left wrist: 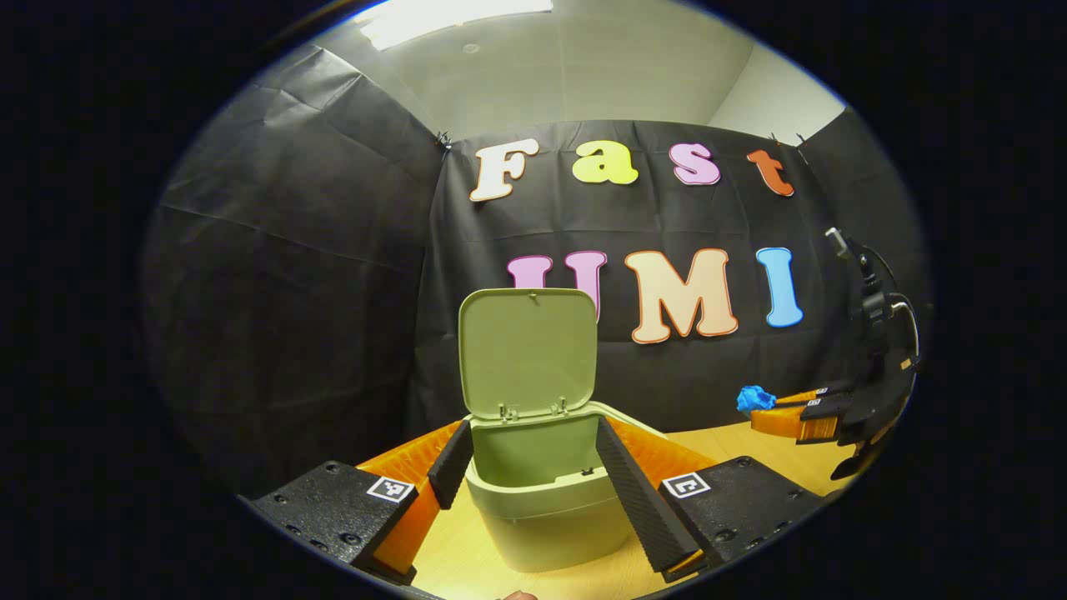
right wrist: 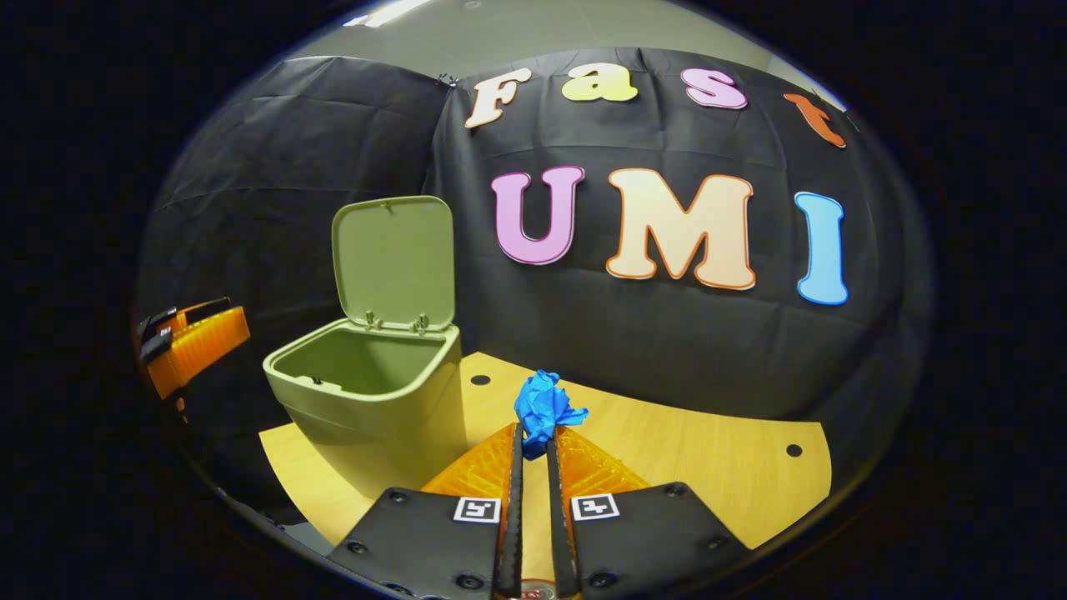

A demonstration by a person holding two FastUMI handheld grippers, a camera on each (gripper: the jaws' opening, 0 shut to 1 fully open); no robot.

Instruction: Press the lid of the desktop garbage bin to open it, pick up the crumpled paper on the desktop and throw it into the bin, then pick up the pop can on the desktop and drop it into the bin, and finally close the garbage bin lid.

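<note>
The pale green plastic desktop bin (right wrist: pixel 375 400) is sitting on the light wooden desktop (right wrist: pixel 708 467) with its hinged green lid (right wrist: pixel 393 260) standing upright at the back, so the opening is lying free for a drop. The right gripper (right wrist: pixel 533 437) is pinching the crumpled blue paper ball (right wrist: pixel 543 407) between its nearly closed fingers, holding it to the right of the bin and, judging by the left gripper view, raised off the desktop; this is likely the carry toward the bin mouth. The left gripper (left wrist: pixel 533 467) is waiting in front of the bin with its jaws spread wide on either side of the bin's front, touching nothing that can be made out, probably keeping clear of the drop. In that view the right gripper (left wrist: pixel 771 408) is appearing to the right of the bin, its body partly cut off at the edge. The bin's floor is lying hidden behind its front wall
</note>
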